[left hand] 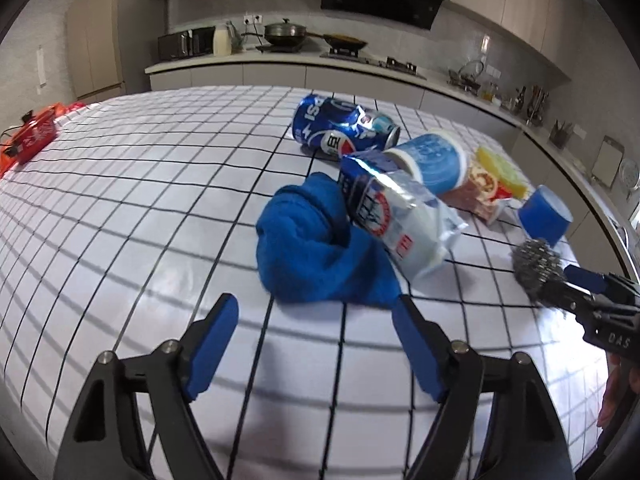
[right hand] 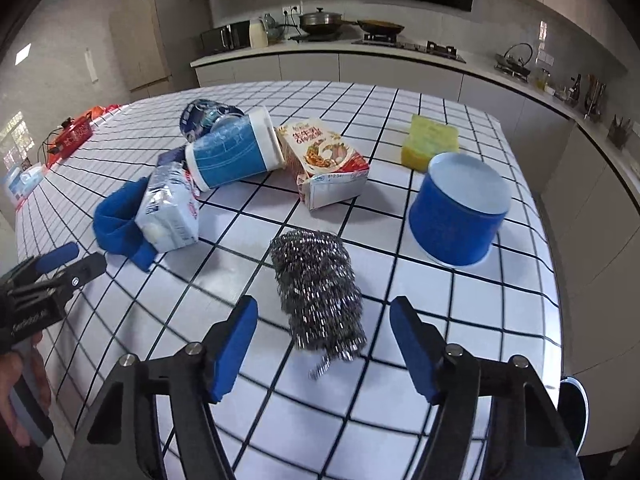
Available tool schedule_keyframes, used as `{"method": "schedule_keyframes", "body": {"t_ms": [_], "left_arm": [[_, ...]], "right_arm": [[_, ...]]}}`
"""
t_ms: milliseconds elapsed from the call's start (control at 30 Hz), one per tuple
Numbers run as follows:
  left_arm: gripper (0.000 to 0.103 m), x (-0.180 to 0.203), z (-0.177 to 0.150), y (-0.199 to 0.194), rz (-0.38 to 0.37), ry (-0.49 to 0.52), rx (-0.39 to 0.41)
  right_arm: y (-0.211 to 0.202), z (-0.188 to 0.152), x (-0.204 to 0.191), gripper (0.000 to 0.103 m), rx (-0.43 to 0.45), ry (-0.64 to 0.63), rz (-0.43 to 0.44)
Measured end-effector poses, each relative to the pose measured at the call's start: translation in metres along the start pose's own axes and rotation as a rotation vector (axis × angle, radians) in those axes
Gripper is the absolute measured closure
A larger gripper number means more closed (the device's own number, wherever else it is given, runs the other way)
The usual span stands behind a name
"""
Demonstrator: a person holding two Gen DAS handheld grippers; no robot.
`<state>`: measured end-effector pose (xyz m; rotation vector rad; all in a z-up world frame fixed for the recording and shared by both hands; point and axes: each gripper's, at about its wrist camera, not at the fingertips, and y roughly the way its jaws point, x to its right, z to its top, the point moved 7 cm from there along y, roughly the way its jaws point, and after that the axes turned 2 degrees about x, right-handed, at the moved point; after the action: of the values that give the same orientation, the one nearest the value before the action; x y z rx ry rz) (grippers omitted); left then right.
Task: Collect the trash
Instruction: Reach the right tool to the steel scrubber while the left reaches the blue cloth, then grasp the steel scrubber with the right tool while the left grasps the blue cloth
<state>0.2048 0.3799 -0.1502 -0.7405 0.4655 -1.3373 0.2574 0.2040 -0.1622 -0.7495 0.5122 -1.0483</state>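
Note:
A crushed blue Pepsi can (left hand: 344, 128), a blue-and-white tub on its side (right hand: 236, 152), a crumpled white-and-blue wrapper (right hand: 170, 208) and an opened food carton (right hand: 324, 160) lie clustered on the checked tablecloth (right hand: 460, 320). The wrapper rests on a blue cloth (left hand: 316, 256). My left gripper (left hand: 316, 320) is open, just short of the cloth. My right gripper (right hand: 324, 320) is open, its fingers either side of a steel wool scourer (right hand: 316, 284). The scourer also shows in the left wrist view (left hand: 536, 266).
An upturned blue bowl (right hand: 460, 208) and a yellow sponge (right hand: 430, 140) sit at the right of the table. A red device (left hand: 32, 140) lies at the far left edge. A kitchen counter with stove and pans (right hand: 344, 24) runs behind.

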Motion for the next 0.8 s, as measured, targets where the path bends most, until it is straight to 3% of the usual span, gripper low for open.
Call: {"method": "schedule_keyframes", "body": {"t_ms": [133,367,433,467,500,567,633,700,800], "left_arm": [[0.024,-0.003,0.012,0.019,0.002,0.021,-0.019],[0.032,-0.006,0.017,0.037,-0.012,0.044,-0.055],[0.042,-0.006,0.018,0.035,-0.019,0.047,-0.052],[0.057,-0.007,0.017,0.033,-0.021,0.049,-0.049],[0.065,-0.009,0.016,0.03,-0.03,0.044,-0.048],[0.075,-0.012,0.013,0.025,-0.042,0.034,-0.044],[0.08,-0.015,0.01,0.021,-0.052,0.018,-0.039],[0.083,-0.015,0.01,0.017,-0.051,0.01,-0.029],[0.085,-0.015,0.008,0.005,-0.049,0.002,0.001]], "right_arm": [[0.015,0.005,-0.003,0.047,-0.027,0.008,0.006],[0.04,0.015,-0.001,0.054,-0.058,0.044,0.008],[0.042,0.017,-0.002,0.054,-0.058,0.046,0.005],[0.04,0.017,-0.003,0.054,-0.061,0.045,0.002],[0.038,0.016,-0.003,0.054,-0.058,0.043,-0.006],[0.027,0.012,-0.002,0.053,-0.043,0.052,-0.015],[0.022,0.006,-0.002,0.053,-0.042,0.065,-0.008],[0.024,0.004,-0.004,0.063,-0.051,0.066,-0.002],[0.023,0.008,-0.007,0.065,-0.039,0.073,0.018]]}}
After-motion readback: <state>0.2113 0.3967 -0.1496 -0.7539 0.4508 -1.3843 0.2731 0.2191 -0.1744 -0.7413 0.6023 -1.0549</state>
